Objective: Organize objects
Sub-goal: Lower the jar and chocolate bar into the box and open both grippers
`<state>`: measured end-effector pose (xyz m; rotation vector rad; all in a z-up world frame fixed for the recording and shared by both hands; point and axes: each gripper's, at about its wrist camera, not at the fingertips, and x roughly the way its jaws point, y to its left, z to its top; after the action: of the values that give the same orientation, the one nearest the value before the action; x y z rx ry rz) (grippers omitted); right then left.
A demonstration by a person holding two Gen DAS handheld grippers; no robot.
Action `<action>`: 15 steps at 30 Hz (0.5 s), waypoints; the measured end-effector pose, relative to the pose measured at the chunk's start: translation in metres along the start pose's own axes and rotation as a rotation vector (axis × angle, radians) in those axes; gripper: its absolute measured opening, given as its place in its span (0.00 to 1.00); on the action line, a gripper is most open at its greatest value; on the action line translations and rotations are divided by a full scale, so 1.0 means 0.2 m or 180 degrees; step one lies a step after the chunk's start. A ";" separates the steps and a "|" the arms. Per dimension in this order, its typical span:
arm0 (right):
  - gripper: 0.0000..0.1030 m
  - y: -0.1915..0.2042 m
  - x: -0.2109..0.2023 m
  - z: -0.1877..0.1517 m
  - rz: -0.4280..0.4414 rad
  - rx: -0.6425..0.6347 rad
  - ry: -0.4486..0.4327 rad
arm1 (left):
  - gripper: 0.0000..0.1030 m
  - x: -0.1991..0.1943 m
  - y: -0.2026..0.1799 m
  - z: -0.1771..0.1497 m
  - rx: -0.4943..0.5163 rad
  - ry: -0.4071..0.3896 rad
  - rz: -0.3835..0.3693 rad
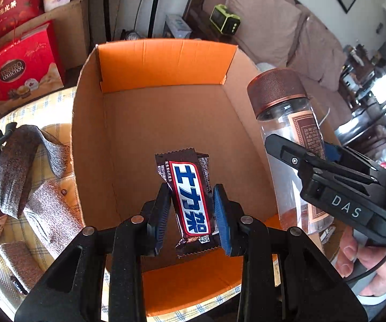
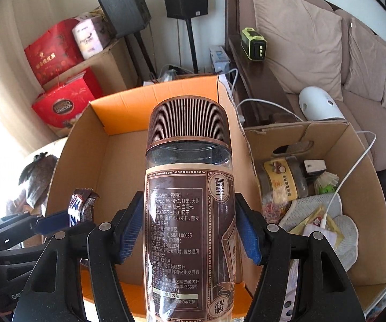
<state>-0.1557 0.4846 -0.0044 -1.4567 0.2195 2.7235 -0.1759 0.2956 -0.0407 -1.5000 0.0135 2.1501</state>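
My left gripper (image 1: 193, 214) is shut on a brown candy bar (image 1: 190, 198) with a blue and white label, held above the open cardboard box (image 1: 128, 134) with orange flaps. My right gripper (image 2: 190, 228) is shut on a clear plastic jar (image 2: 187, 214) with a ribbed brown lid and a brown label, held upright over the same box (image 2: 85, 161). In the left wrist view the jar (image 1: 286, 123) and the right gripper (image 1: 335, 177) stand at the box's right side. In the right wrist view the candy bar (image 2: 81, 204) shows at the left.
A grey drawstring pouch (image 1: 24, 161) lies on the checked tablecloth (image 1: 42, 107) left of the box. A second cardboard box (image 2: 364, 214) at the right holds a jar, cloths and a white cable. Red gift boxes (image 1: 18, 67) and a sofa (image 2: 313, 53) stand behind.
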 end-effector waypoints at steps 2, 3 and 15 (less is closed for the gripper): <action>0.64 0.00 0.06 -0.02 -0.0093 -0.0048 0.0110 | 0.29 0.06 0.00 0.00 -0.0056 0.0123 -0.0014; 0.64 0.00 0.09 -0.03 -0.0136 -0.0068 0.0148 | 0.29 0.08 0.00 -0.01 -0.0080 0.0166 -0.0007; 0.64 0.09 0.28 -0.07 -0.0696 -0.0477 0.0407 | 0.30 0.23 0.04 -0.05 -0.0117 0.0396 0.0280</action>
<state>-0.1765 0.4624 -0.0566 -1.5886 -0.1359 2.5228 -0.1823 0.3035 -0.0876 -1.6813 0.0855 2.1320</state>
